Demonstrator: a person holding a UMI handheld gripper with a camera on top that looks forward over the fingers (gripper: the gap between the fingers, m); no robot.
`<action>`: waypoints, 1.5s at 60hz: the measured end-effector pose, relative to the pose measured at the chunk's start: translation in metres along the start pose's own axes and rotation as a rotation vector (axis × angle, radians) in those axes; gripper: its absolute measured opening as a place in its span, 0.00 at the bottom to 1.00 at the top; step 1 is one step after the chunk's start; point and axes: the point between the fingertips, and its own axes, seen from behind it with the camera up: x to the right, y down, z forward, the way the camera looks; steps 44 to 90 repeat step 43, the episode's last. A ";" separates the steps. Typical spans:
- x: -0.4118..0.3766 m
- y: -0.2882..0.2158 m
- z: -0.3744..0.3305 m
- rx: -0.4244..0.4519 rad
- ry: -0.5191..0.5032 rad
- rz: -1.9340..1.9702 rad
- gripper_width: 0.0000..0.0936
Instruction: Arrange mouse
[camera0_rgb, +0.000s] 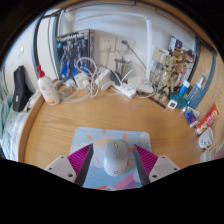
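A pale grey computer mouse (116, 156) sits on a light blue mat (98, 140) between the spread pink-padded fingers (79, 160), gaps either side.

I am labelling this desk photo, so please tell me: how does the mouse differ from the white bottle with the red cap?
The mouse is low, rounded and grey-white, while the bottle is tall, upright and has a red cap. The mouse lies on the mouse pad between the fingers of the open claw; the bottle stands on bare wood far beyond them. Both are pale and rest on the desk.
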 end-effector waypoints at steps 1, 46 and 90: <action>0.000 -0.006 -0.007 0.009 -0.003 0.007 0.84; 0.047 -0.127 -0.179 0.294 0.007 0.048 0.84; 0.047 -0.127 -0.179 0.294 0.007 0.048 0.84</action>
